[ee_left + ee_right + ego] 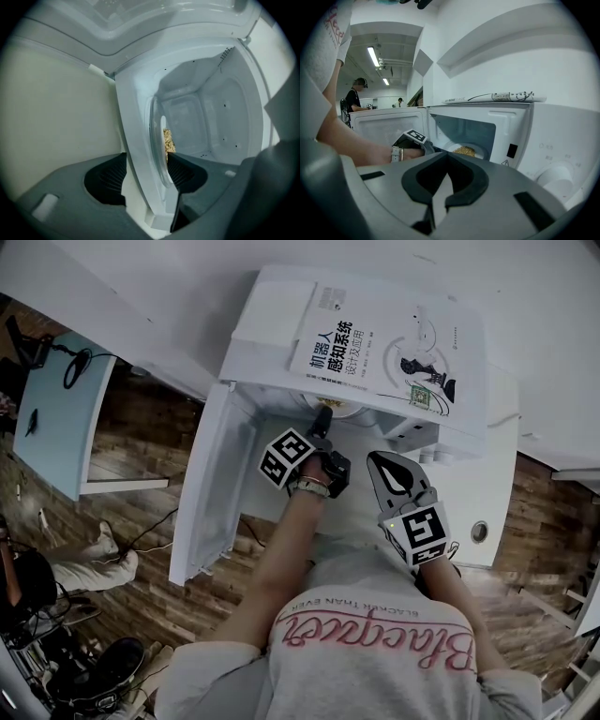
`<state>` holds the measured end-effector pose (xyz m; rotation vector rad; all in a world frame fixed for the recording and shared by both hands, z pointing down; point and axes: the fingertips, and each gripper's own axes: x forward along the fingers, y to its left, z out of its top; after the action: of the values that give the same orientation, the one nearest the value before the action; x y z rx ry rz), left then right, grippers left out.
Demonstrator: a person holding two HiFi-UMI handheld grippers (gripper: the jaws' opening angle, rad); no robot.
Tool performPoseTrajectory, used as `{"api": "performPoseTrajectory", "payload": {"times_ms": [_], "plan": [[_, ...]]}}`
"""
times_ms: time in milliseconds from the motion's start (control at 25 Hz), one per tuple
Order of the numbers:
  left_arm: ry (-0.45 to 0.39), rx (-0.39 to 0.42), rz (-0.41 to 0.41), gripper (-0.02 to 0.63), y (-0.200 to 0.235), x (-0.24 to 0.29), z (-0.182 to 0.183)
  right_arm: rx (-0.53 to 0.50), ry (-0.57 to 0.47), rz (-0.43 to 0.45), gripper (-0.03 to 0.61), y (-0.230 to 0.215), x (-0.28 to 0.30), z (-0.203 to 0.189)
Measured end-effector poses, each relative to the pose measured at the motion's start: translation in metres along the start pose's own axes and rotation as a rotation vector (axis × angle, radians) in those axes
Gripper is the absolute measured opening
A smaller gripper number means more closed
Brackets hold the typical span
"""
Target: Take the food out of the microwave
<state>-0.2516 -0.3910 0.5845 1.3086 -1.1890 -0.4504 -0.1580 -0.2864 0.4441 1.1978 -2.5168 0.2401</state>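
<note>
Stands over a white microwave (pixel 267 306), with its door (pixel 211 484) swung wide to the left and a paperback book (pixel 375 343) lying flat on top. Reaches the left gripper (pixel 322 418) into the mouth of the oven, marker cube (pixel 286 456) facing up toward the head camera. Holds that claw spread wide in the left gripper view, with the near rim of a round plate (pixel 158 161), seen edge-on, between the two pads and not gripped. Shows the food (pixel 168 139), a small heap of yellow grains, on that plate inside the oven, just beyond the claw tips. Holds the right gripper (pixel 375 465) outside, just to the right of the left one and in front of the control panel (pixel 562 154), claw closed tip to tip on nothing. Looks, in the right gripper view, past a bare forearm (pixel 356 145) and a wrist strap (pixel 396 153) to the plate on the oven floor. Takes in a round dial (pixel 555 180) on the panel at right, strip lights (pixel 373 56) on the ceiling and another person (pixel 355 101) standing well back in the room. Shows wood flooring (pixel 141 484) and a pale blue tabletop (pixel 56 409) at the left edge of the head view.
</note>
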Motion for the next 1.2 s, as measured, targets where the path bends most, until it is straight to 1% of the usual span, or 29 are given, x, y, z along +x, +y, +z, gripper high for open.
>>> {"api": "performPoseTrajectory", "payload": {"times_ms": [160,280,400,560,600,680,760,800,880,1000,1200], "plan": [[0.006,-0.031,-0.005,0.275,0.003,-0.010,-0.006,-0.012,-0.003,0.003,0.009,0.000,-0.004,0.003],[-0.006,-0.042,-0.021,0.241,0.003,-0.018,-0.007,-0.023,-0.003,0.011,0.010,0.001,-0.007,0.004],[-0.031,0.000,-0.036,0.168,-0.004,-0.023,-0.002,-0.031,-0.004,0.017,0.009,0.001,-0.010,0.005],[-0.043,0.049,-0.037,0.036,-0.017,-0.023,0.001,-0.039,-0.012,0.010,0.009,-0.002,-0.016,0.005],[-0.044,0.046,-0.035,0.037,-0.018,-0.023,0.001,-0.040,-0.015,0.006,0.009,-0.003,-0.018,0.005],[-0.044,0.006,-0.049,0.031,-0.018,-0.023,0.000,-0.040,-0.021,-0.002,0.009,-0.006,-0.021,0.006],[-0.047,-0.044,-0.088,0.020,-0.020,-0.024,-0.001,-0.042,-0.025,-0.008,0.010,-0.009,-0.024,0.006],[-0.050,-0.055,-0.111,0.014,-0.022,-0.025,-0.001,-0.044,-0.027,-0.009,0.009,-0.010,-0.026,0.007],[-0.056,-0.052,-0.146,0.011,-0.028,-0.027,-0.001,-0.047,-0.032,-0.013,0.010,-0.012,-0.029,0.007],[-0.054,-0.053,-0.174,0.009,-0.032,-0.030,-0.004,-0.056,-0.043,-0.015,0.009,-0.014,-0.032,0.009],[-0.038,-0.001,-0.214,0.009,-0.042,-0.041,-0.014,-0.063,-0.053,-0.006,0.010,-0.014,-0.032,0.011]]}}
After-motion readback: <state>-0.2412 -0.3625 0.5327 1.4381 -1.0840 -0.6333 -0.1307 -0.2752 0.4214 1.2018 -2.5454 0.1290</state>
